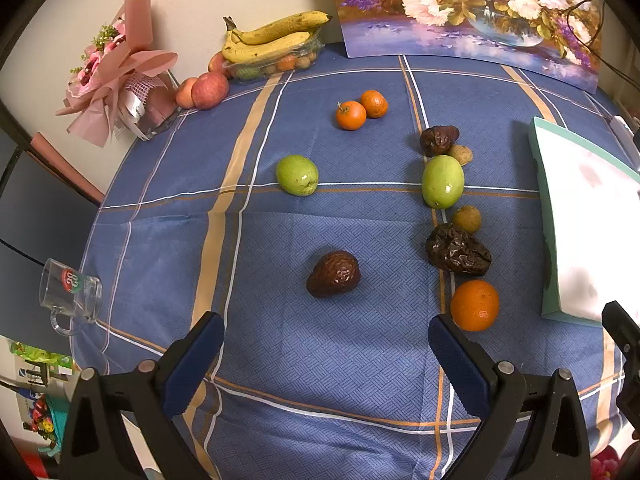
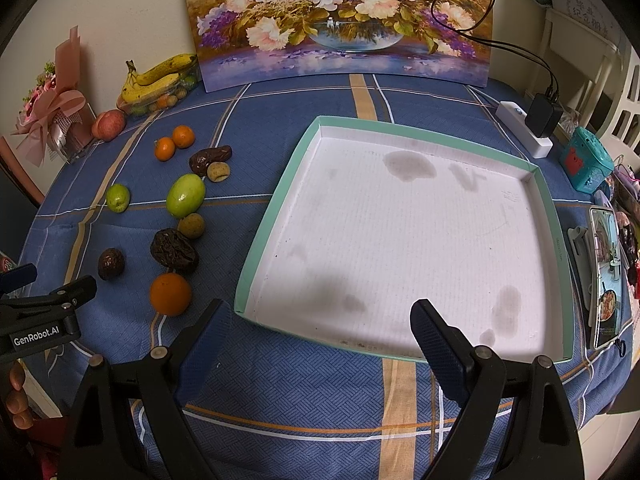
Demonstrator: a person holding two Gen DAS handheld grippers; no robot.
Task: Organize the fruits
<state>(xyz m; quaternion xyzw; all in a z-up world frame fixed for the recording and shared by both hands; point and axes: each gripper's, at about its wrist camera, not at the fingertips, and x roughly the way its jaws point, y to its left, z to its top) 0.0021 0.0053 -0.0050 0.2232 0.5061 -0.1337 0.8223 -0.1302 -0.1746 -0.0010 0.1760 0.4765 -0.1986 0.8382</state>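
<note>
Left gripper (image 1: 326,344): jaws spread wide, nothing between them, above the blue plaid tablecloth (image 1: 320,360). A small dark date (image 1: 334,274) lies on the cloth just ahead of the gap, untouched. Right gripper (image 2: 320,332): jaws likewise wide apart and empty, fingertips over the near edge of the shallow white tray (image 2: 532,172) with its teal rim; the tray holds no fruit. At the right-wrist view's left edge the left tool's body is visible, with fingers of a hand (image 2: 18,404) beneath it.

Loose fruit lies on the cloth left of the tray: a large orange (image 1: 475,305), a wrinkled large date (image 1: 458,249), two round longans (image 1: 466,219), two green fruits (image 1: 443,181), a third date (image 1: 439,140), and two small tangerines (image 1: 351,115). Bananas (image 1: 272,38) rest on a clear container at the wall.
</note>
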